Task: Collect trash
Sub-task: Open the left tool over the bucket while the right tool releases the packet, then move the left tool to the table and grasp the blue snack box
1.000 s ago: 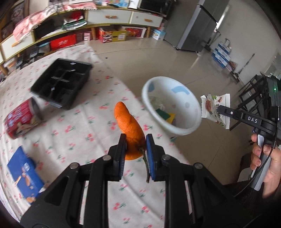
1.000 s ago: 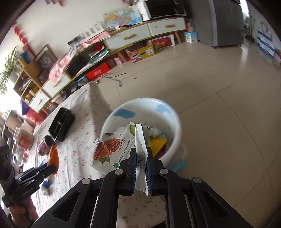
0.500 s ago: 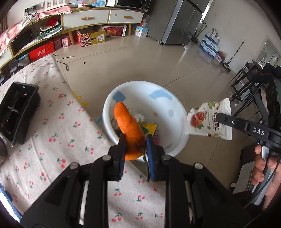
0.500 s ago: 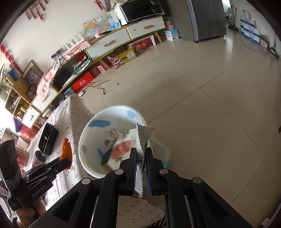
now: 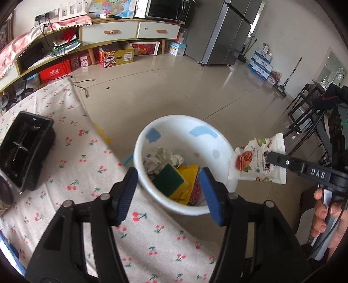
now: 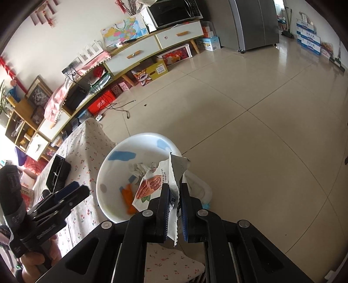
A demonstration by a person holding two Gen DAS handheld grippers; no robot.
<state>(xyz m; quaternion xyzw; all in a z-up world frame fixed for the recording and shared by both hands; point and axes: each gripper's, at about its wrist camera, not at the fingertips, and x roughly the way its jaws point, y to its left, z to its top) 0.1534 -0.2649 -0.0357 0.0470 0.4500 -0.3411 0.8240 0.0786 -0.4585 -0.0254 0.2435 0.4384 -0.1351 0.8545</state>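
Left gripper (image 5: 168, 192) spreading its blue pads right now, nothing between them, poised over the near rim of the white bin (image 5: 221, 143). Down in the bin, seen from the right wrist: an orange peel (image 6: 128, 199) lying on the bottom, beside crumpled paper (image 5: 162, 157), a green-and-yellow sponge (image 5: 169, 179) and some yellow scrap. Right gripper (image 6: 174, 209) clamped tight on a nut snack wrapper (image 6: 152, 185), dangling at the bin's far rim, not yet let go. So, by the look of it: peel delivered, wrapper one release away from joining it. Still out on the table (image 5: 87, 156): a black plastic tray (image 5: 24, 150) sitting empty near the left edge, plus a sliver of something dark at the frame's left margin and a strip of blue at the bottom corner, both too cropped to name. Likely more rounds to go, then. Underneath it all, a white cloth printed with little red cherries, draped over the table's edge right next to the bin. Beyond that, glossy beige floor tiles (image 6: 261, 108), a long low cabinet (image 5: 121, 32) with white drawers and cluttered shelves, boxes tucked beneath, a microwave (image 6: 174, 10) on top, a steel-grey fridge (image 5: 224, 32) in the corner, stacked cartons along the far wall.
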